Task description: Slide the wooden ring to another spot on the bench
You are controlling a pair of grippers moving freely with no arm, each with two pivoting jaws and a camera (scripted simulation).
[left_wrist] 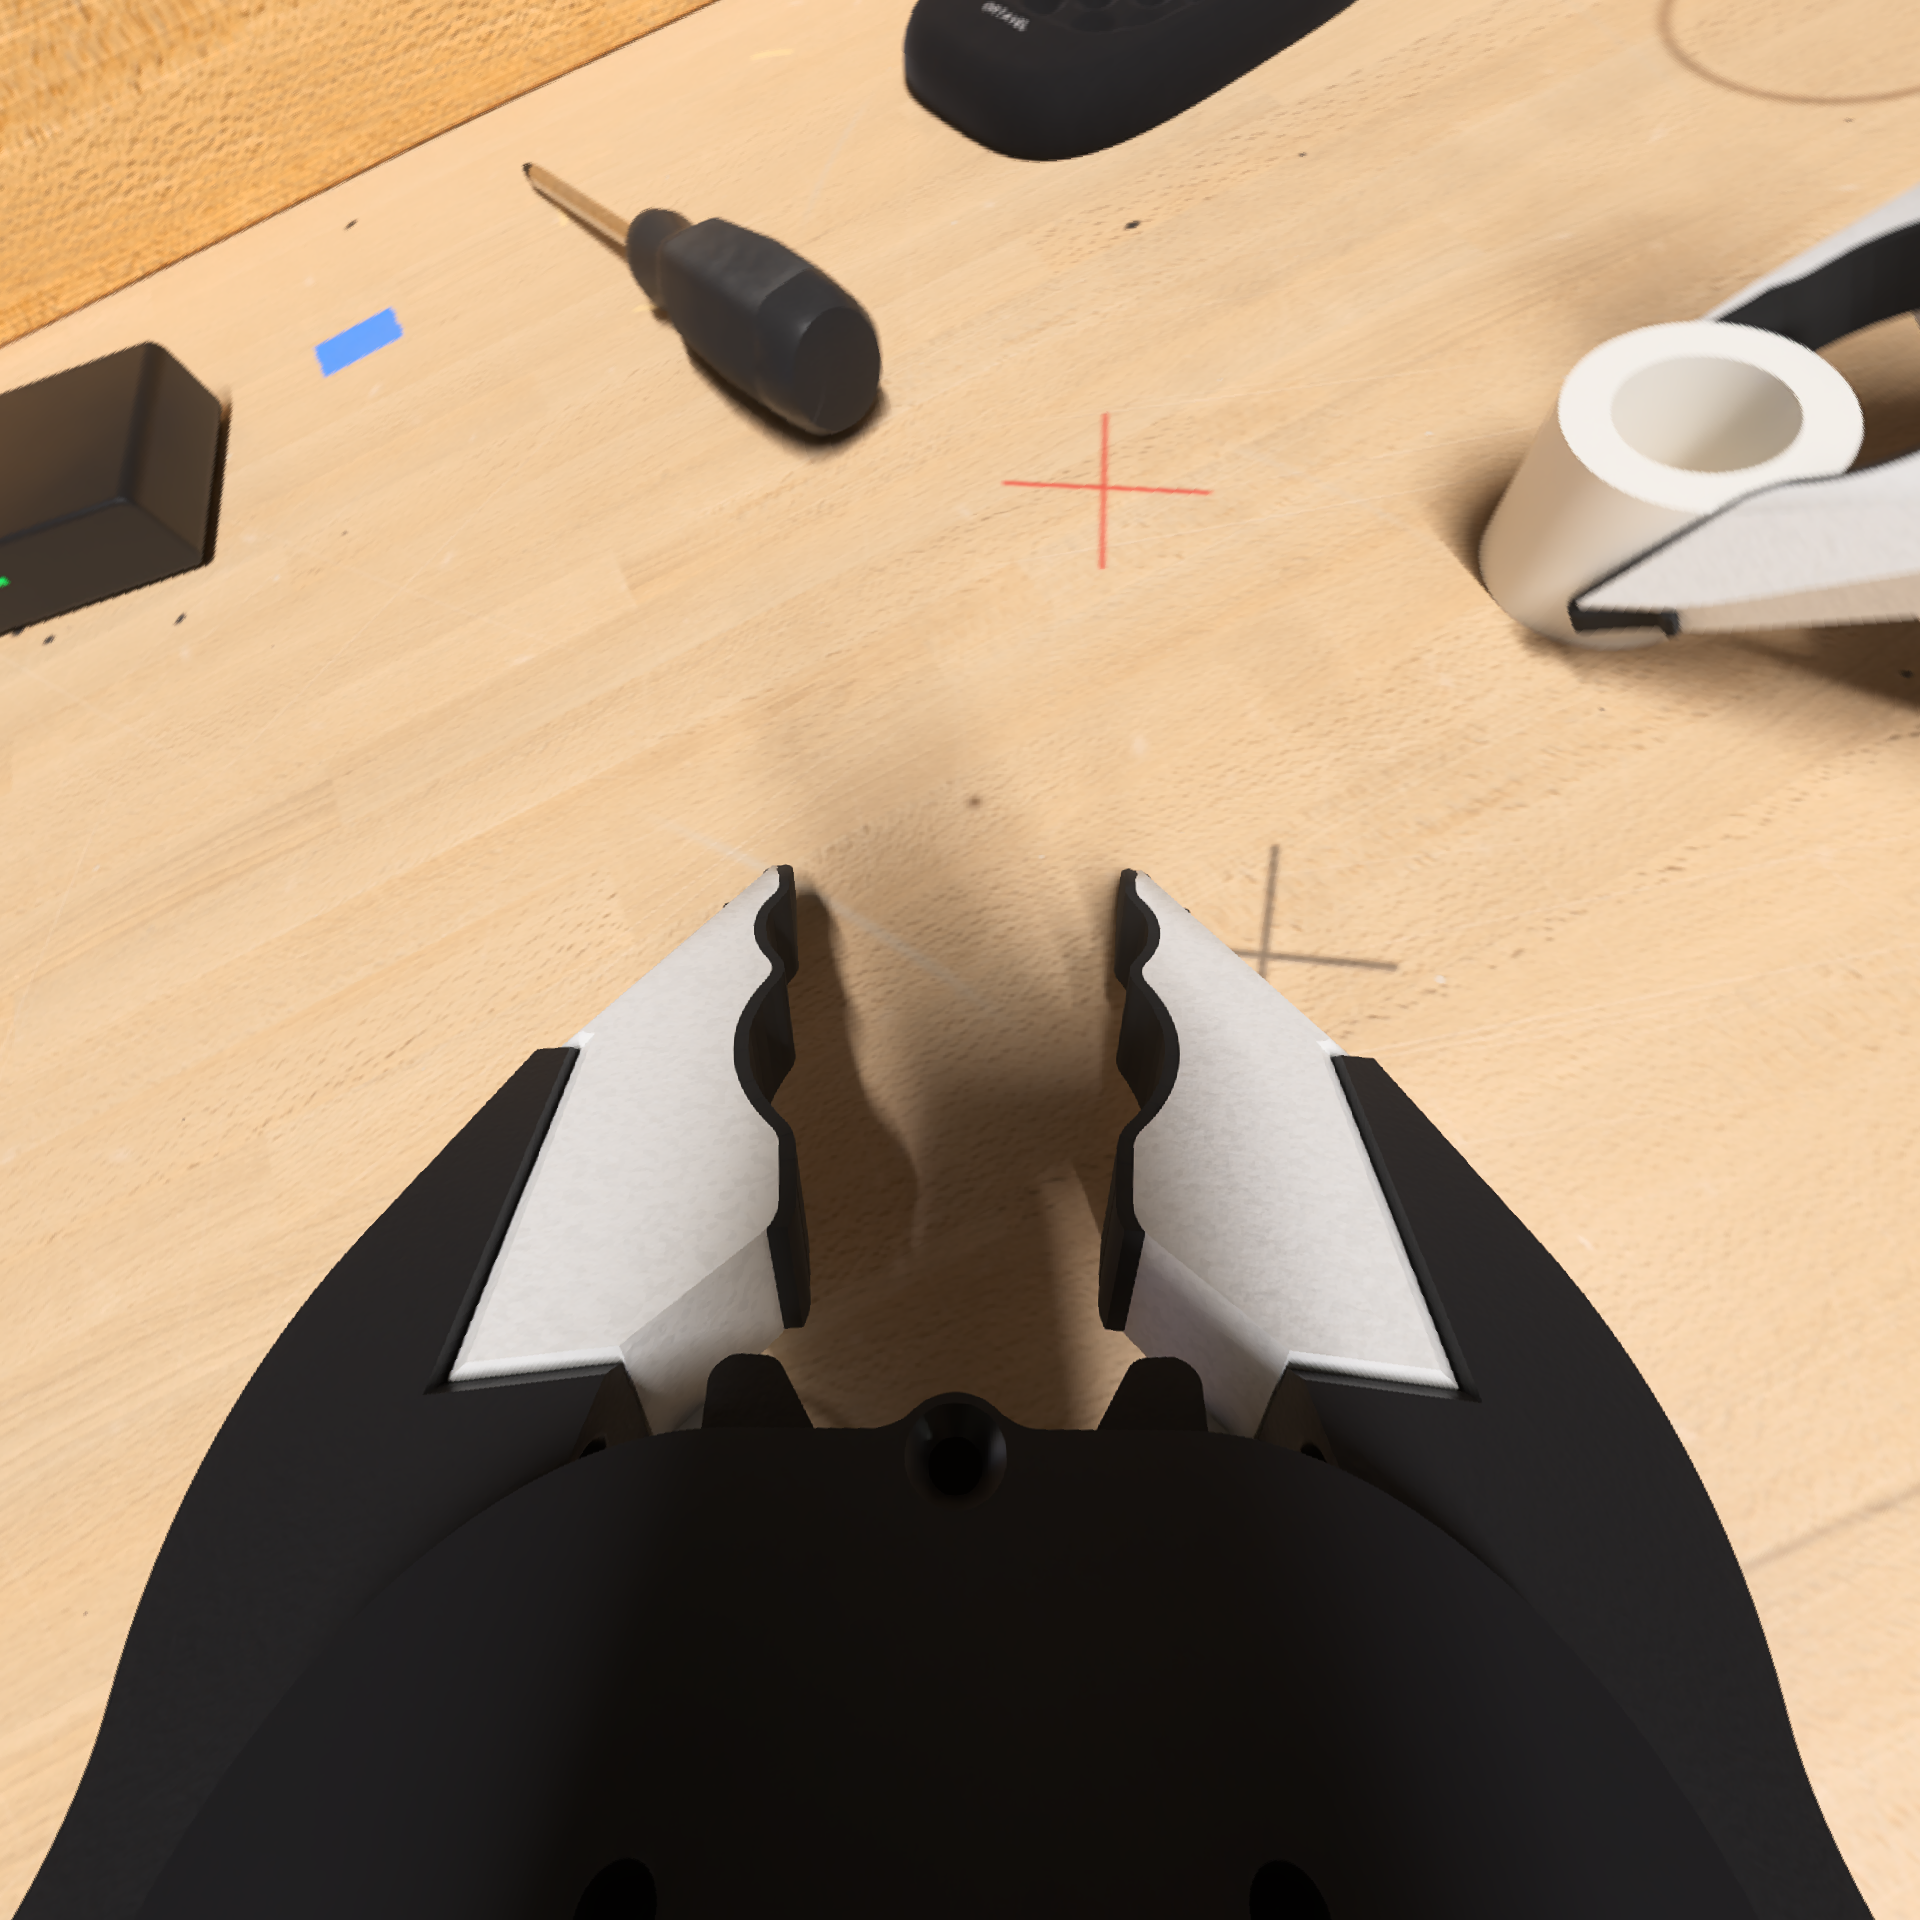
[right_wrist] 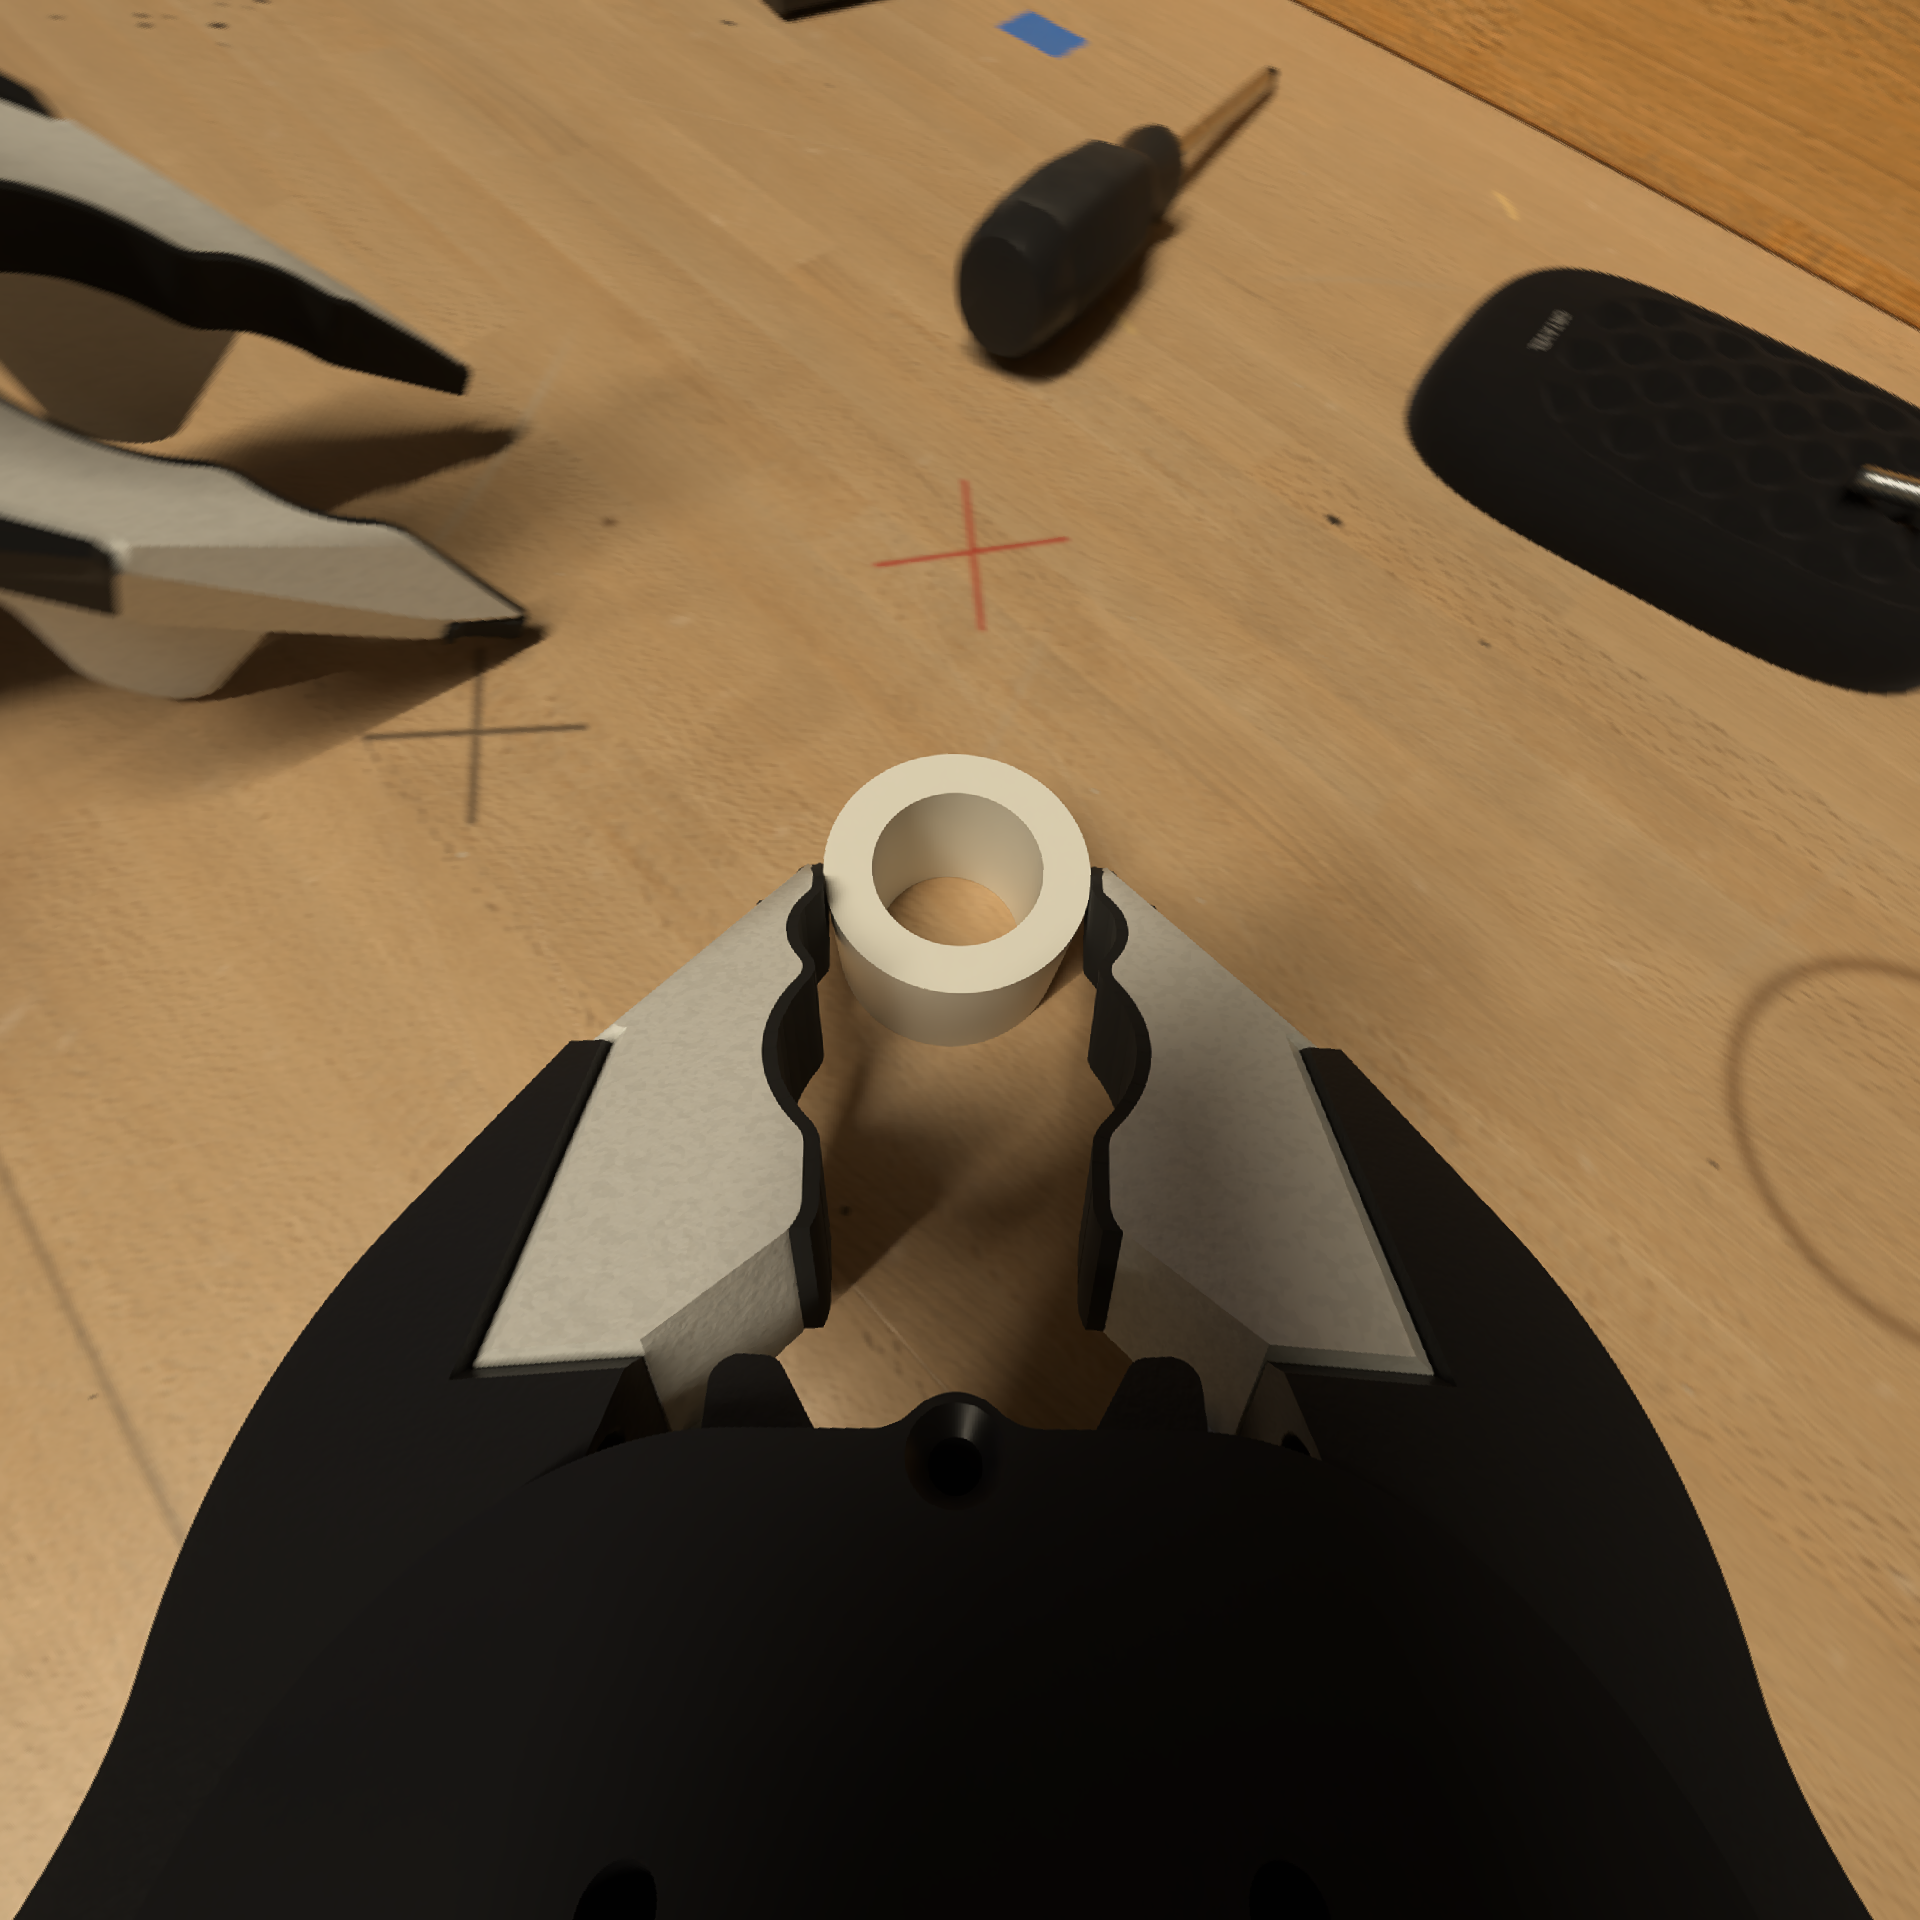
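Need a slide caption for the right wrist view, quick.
Right gripper clasps the pale ring standing on the bench, red cross ahead.

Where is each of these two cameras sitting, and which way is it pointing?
Left wrist view: sits on the left gripper, looking forward and down along its own open, empty fingers at the bench.
Right wrist view: sits on the right gripper, looking along its own fingers, closed on the wooden ring.
Shared: the ring, screwdriver, red cross, grey cross, blue tape, black mouse; each also shows the other gripper.
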